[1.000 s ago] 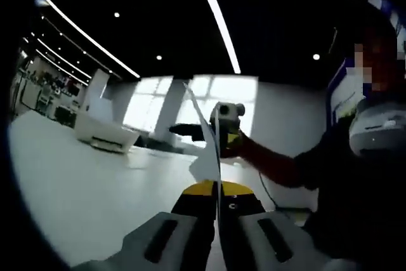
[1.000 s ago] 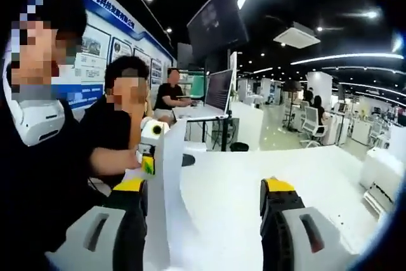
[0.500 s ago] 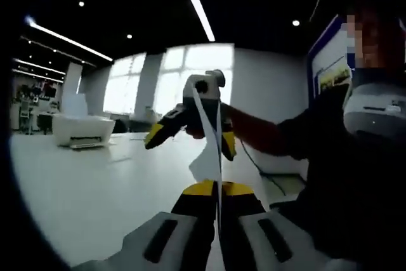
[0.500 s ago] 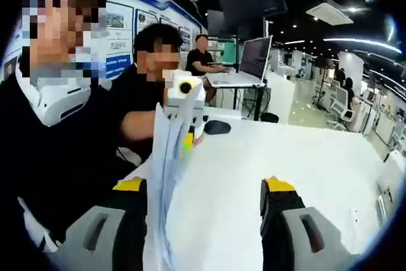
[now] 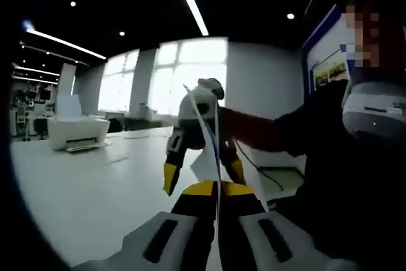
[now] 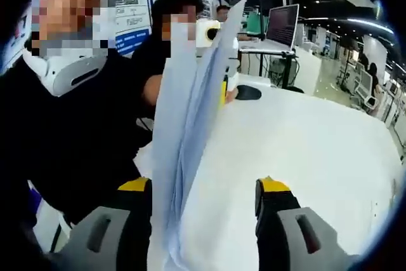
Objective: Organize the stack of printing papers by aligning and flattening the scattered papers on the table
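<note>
A stack of white printing papers (image 5: 204, 160) stands on edge above the white table (image 5: 82, 195). My left gripper (image 5: 217, 188) is shut on its near end, and the sheets show edge-on between the jaws. Beyond it, my right gripper (image 5: 203, 174) points down with its yellow-tipped jaws apart, straddling the sheets. In the right gripper view the papers (image 6: 184, 125) rise tall between the jaws of my open right gripper (image 6: 203, 185), close to the left jaw. At the far end of the stack my left gripper (image 6: 223, 87) grips the papers.
A white printer (image 5: 76, 134) sits far off on the table. The person in dark clothes (image 6: 63, 125) stands close beside the table edge. A black mouse (image 6: 244, 92) and a laptop (image 6: 282, 23) lie behind the papers. Bare tabletop (image 6: 304, 138) spreads to the right.
My right gripper has swung down over the sheets and closed in on them, so the stack now stands between its open jaws. My left gripper has kept its hold.
</note>
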{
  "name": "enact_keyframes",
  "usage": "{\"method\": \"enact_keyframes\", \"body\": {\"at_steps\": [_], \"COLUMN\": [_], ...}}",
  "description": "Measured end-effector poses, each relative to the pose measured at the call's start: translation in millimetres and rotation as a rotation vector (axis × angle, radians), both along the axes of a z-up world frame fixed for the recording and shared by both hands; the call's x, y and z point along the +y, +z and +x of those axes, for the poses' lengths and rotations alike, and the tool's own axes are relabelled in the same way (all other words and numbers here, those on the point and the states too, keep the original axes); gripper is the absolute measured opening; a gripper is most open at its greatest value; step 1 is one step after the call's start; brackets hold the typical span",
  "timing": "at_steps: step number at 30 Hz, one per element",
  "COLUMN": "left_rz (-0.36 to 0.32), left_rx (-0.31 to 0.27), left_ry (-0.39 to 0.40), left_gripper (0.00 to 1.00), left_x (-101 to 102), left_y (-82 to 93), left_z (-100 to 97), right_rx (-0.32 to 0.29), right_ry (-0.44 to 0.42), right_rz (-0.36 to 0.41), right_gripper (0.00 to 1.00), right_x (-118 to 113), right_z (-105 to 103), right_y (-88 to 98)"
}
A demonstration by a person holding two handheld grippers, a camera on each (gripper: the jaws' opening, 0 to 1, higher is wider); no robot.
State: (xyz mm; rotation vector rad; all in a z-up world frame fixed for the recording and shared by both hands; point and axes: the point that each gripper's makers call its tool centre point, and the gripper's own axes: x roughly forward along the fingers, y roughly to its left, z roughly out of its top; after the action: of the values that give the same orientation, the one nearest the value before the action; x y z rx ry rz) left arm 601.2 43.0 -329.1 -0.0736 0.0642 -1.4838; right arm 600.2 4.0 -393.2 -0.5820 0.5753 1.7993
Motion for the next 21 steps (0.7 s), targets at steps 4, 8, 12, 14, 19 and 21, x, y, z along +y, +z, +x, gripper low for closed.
{"method": "enact_keyframes", "body": {"at_steps": [4,8,12,14,19,21], "left_rz": [0.008,0.017,0.02,0.024,0.028,0.023], "left_rx": [-0.005,-0.015,-0.022,-0.025,-0.025,-0.026], "left_ry": [-0.009,-0.016,-0.019,-0.018,-0.008,0.003], "left_gripper": [0.05,0.05,0.05,0.05,0.06,0.06], "left_x": [-3,-4,-4,-3,0,1], "left_y": [1.9,3.8,6.1,6.2,6.8,8.0], "left_z": [-1.5,-2.6,-2.9,-2.7,-0.4,1.5], "right_rx": [0.007,0.012,0.023,0.025,0.037,0.052], "right_ry": [0.021,0.043,0.08,0.099,0.102,0.088], "right_rz": [-0.011,-0.022,-0.061,-0.06,-0.037,-0.034], "right_gripper": [0.55,0.5,0.4,0.26,0.0,0.0], "right_x": [0,0,-5,-6,-5,-6], "right_z": [-5,-9,-16,-20,-25,-25], "right_y": [-3.7,-7.6,-19.8,-20.3,-18.0,-15.9]}}
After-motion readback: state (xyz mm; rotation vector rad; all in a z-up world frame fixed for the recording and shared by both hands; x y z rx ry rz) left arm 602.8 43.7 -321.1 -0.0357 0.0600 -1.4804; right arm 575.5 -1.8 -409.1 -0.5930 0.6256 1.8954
